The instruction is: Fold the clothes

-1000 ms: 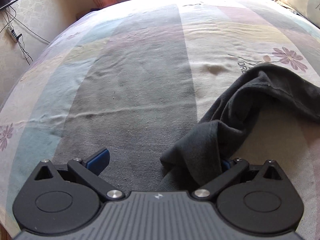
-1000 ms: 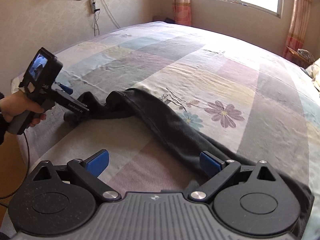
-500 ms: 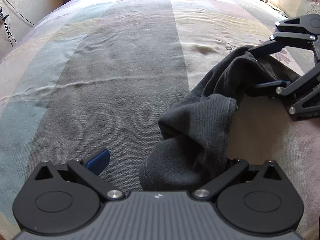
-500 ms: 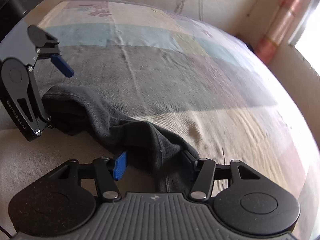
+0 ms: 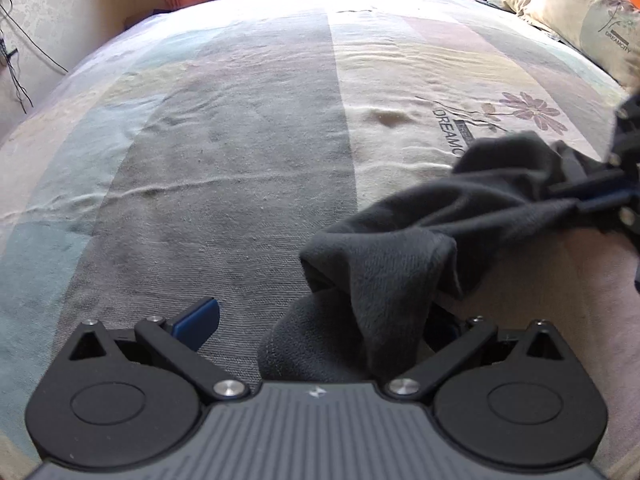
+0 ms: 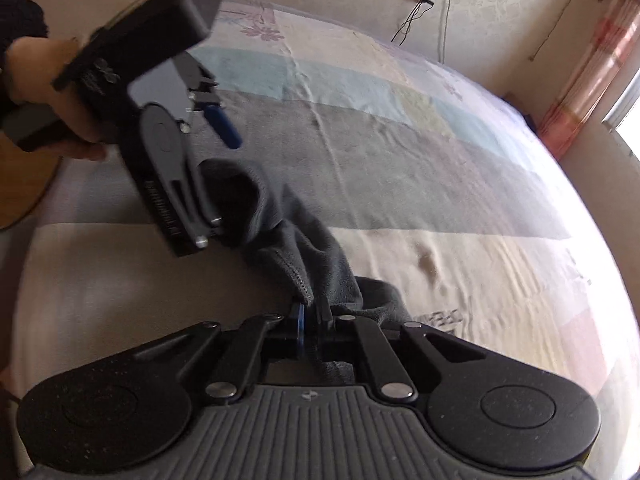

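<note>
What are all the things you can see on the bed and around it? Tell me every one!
Garment: one, dark grey, bunched on the bedspread, stretched between the two grippers.
Bedspread: one, pastel and grey patches with purple flowers, covering the bed.
Pillow: one, cream with a flower print, far right corner of the bed.
Curtains: orange-pink checked, beside the window.
Cables: dark, hanging on the wall.
Left gripper: one, black with blue pads, jaws wide apart, garment draped over one finger.
Right gripper: one, black with blue pads, shut on the garment's edge.
Hand: one, holding the left gripper's handle.
</note>
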Action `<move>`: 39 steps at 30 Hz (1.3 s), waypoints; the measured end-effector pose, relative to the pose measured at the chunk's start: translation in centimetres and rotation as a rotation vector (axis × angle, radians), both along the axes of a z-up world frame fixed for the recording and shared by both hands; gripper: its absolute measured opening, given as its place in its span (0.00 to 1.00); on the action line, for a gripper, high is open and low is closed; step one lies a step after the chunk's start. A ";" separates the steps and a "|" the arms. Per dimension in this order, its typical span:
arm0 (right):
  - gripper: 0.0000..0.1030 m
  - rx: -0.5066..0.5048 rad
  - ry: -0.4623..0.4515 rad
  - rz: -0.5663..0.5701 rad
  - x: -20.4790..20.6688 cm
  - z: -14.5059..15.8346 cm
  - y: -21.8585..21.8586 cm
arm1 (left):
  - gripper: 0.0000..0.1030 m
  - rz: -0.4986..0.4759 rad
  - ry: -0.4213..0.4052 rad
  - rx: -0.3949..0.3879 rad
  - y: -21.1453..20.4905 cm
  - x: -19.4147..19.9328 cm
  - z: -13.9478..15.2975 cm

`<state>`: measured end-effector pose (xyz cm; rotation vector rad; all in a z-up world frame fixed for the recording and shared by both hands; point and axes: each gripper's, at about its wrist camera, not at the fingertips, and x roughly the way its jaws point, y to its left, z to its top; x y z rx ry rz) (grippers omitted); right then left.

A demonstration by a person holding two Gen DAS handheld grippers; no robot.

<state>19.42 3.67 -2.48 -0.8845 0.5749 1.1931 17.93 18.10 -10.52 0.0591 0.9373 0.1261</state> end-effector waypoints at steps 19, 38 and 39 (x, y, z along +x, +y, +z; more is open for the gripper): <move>0.11 0.002 0.217 -0.106 -5.0 -1.6 -3.4 | 0.99 0.146 -0.111 0.132 2.8 -6.5 1.9; 0.33 0.165 0.335 -0.334 -4.8 -0.2 -7.7 | 0.99 -0.012 -0.021 -0.230 -0.1 -8.4 -2.3; 0.36 0.174 0.340 -0.342 -4.8 -0.1 -7.8 | 0.99 0.001 -0.015 -0.247 0.2 -8.2 -2.1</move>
